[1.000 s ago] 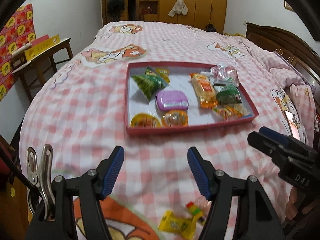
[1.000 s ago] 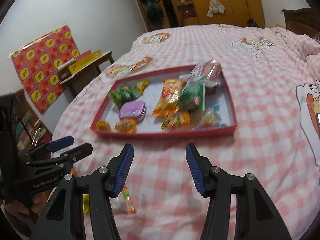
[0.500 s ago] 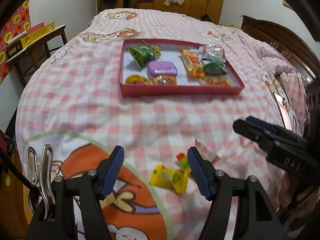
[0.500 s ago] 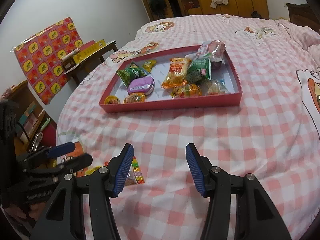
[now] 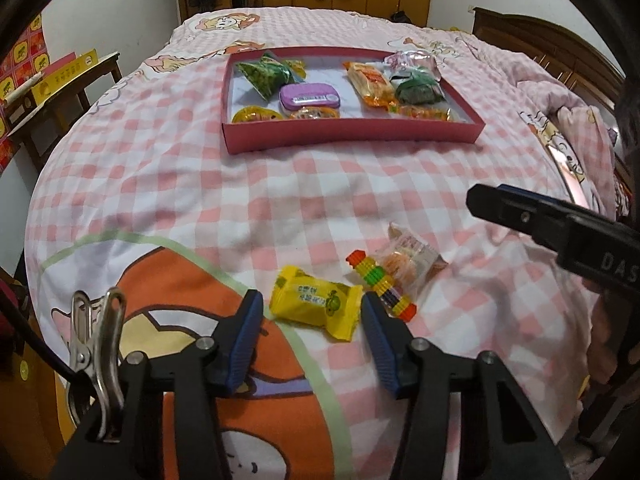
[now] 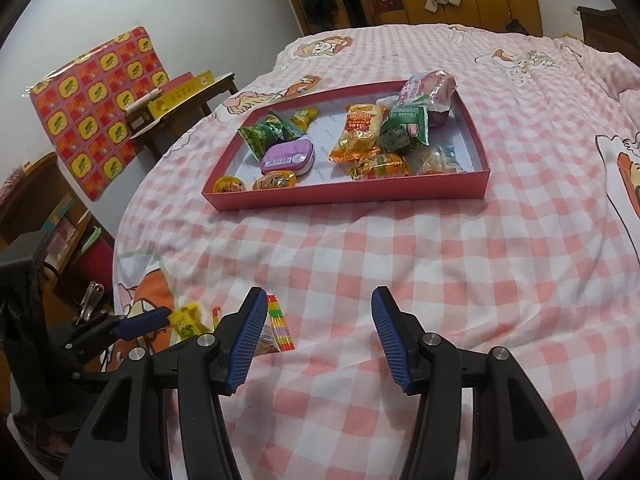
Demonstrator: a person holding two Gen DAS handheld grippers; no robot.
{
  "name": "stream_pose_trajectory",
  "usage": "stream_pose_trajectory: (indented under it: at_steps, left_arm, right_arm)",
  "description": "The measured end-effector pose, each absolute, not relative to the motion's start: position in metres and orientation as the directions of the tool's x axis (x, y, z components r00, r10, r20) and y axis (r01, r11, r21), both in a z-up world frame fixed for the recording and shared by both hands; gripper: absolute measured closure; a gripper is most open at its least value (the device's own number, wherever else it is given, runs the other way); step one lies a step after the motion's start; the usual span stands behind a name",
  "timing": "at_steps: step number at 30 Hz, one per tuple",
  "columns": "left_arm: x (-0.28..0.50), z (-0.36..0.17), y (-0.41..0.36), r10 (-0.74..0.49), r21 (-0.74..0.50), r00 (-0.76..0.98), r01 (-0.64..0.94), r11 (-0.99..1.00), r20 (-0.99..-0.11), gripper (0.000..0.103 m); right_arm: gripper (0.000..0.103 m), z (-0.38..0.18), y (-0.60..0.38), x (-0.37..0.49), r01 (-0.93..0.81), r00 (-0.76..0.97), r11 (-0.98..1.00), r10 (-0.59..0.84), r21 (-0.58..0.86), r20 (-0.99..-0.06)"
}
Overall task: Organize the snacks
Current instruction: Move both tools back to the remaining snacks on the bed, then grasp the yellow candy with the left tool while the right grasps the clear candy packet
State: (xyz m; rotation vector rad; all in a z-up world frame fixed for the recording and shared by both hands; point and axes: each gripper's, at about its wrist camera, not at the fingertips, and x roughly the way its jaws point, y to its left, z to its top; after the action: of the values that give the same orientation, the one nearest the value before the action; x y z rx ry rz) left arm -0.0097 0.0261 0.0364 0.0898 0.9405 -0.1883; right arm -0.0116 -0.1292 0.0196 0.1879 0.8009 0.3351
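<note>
**Snacks: left gripper closing in on the yellow one**

Snacks were mostly sorted already, a pile of them sitting inside the red tray [image 5: 352, 134] further up the bed. Three stragglers were left on the pink checked bedspread [image 5: 280, 208] near the foot: a yellow candy packet [image 5: 314, 302], a rainbow-striped candy stick [image 5: 380, 286] just beside it, and a clear-wrapped biscuit pack [image 5: 408, 256] touching the stick.

What had changed over the last second: the left gripper [image 5: 312, 334] had dropped from looking at the tray down to those loose bits, and its jaws had just been narrowing. The yellow packet sat right between the blue pads [image 5: 246, 338], pretty much filling the gap. Whether they were already pressing on the wrapper couldn't really be told; the right-hand pad looked to be at the packet's twisted end, the left one maybe a hair off.

The right gripper [image 6: 318, 338] hovered nearby with jaws apart and nothing between them, only bedspread.

So it looked like the pick of the yellow packet was underway, with the tray as the likely destination. Two more pieces would be left after that. A crinkly wrapper could slip if pinched only by its end.
</note>
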Motion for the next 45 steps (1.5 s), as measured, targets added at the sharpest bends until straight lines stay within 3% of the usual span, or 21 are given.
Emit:
stream_pose_trajectory:
  at_steps: [3,7,10,23,39,42,45]
  left_arm:
    - [-0.006,0.033,0.026,-0.118,-0.007,0.575,0.192,0.981,-0.810,0.049]
    - [-0.005,0.032,0.028,-0.139,-0.029,0.577,0.195,0.980,-0.805,0.063]
    - [-0.005,0.034,0.032,-0.141,-0.031,0.588,0.193,0.981,-0.797,0.066]
    - [-0.008,0.049,0.060,-0.164,-0.102,0.622,0.135,0.986,-0.766,0.067]
    - [-0.006,0.052,0.076,-0.169,-0.136,0.636,0.101,0.986,-0.753,0.067]
    - [-0.005,0.052,0.075,-0.173,-0.141,0.637,0.102,0.985,-0.751,0.067]
    - [-0.004,0.053,0.073,-0.179,-0.140,0.638,0.111,0.984,-0.749,0.067]
  right_arm:
    - [0.047,0.018,-0.128,-0.011,-0.223,0.644,0.931,0.364,0.289,-0.673]
    - [0.047,0.017,-0.127,-0.011,-0.228,0.637,0.929,0.369,0.292,-0.677]
    - [0.047,0.014,-0.124,-0.011,-0.234,0.627,0.927,0.375,0.294,-0.683]
    - [0.047,0.008,-0.097,-0.017,-0.324,0.572,0.901,0.430,0.288,-0.699]
    - [0.047,-0.007,-0.058,-0.021,-0.424,0.550,0.889,0.404,0.172,-0.731]
    - [0.058,-0.007,-0.059,-0.020,-0.430,0.553,0.886,0.411,0.175,-0.725]
    - [0.060,-0.008,-0.063,-0.019,-0.431,0.546,0.880,0.429,0.198,-0.719]
